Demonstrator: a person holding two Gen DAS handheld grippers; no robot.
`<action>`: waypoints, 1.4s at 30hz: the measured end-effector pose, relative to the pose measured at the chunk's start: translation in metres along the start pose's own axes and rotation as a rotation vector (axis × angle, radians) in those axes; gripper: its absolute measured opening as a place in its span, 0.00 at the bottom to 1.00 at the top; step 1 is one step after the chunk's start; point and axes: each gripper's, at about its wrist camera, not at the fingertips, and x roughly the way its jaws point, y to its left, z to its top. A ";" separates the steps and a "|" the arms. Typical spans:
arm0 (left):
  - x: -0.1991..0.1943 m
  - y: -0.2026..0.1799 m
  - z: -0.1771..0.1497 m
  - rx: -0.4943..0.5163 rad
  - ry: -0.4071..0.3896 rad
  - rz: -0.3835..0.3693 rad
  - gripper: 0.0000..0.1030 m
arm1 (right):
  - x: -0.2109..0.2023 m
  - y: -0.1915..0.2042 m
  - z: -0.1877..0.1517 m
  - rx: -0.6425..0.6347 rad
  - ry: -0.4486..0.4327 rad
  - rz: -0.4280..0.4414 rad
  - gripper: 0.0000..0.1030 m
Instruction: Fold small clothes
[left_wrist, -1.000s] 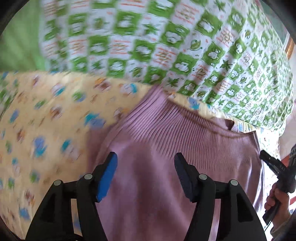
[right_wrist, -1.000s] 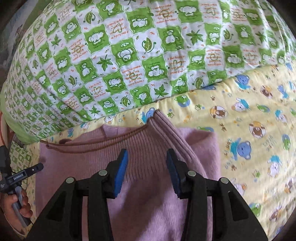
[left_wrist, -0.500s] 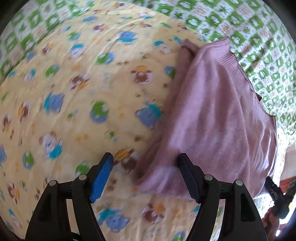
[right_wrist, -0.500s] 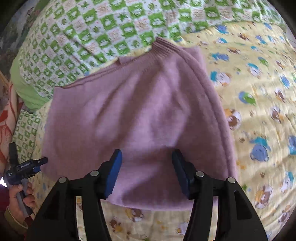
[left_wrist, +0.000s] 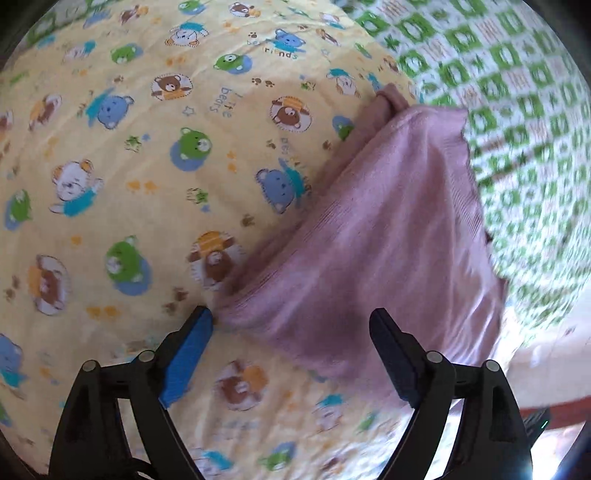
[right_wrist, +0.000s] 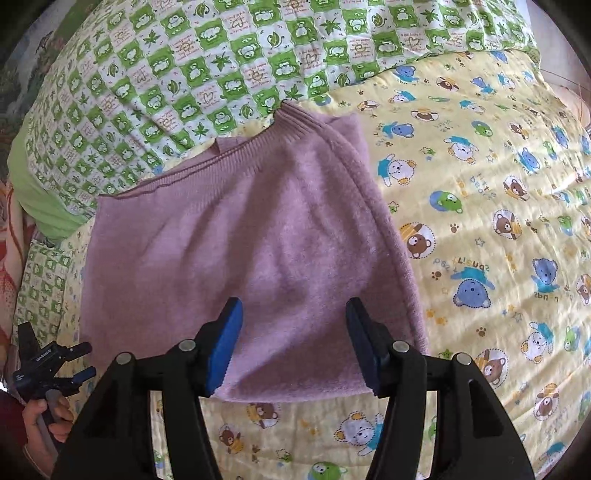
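The folded sweater (right_wrist: 255, 251) lies on the bear-print sheet (right_wrist: 498, 229), against the green quilt (right_wrist: 229, 62). Both the left gripper (left_wrist: 291, 332) and right gripper (right_wrist: 293, 325) hover over its near edge, jaws spread, holding nothing.

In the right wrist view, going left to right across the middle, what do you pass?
Left gripper held low at the left edge → pink knitted garment lying flat → yellow bear-print quilt.

Left tongs (left_wrist: 291, 332) gape wide, gripping nothing; right tongs (right_wrist: 293, 317) likewise spread apart and empty, fingers pointing forward.
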 end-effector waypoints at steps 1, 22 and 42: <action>0.003 -0.003 0.001 -0.012 -0.002 -0.010 0.85 | -0.001 0.003 -0.001 0.007 0.001 0.011 0.58; 0.023 -0.031 0.002 -0.030 -0.069 0.026 0.86 | 0.026 0.022 0.003 -0.042 0.054 0.173 0.58; -0.002 -0.136 -0.004 0.377 -0.133 -0.106 0.12 | 0.020 -0.018 0.012 0.104 0.022 0.028 0.59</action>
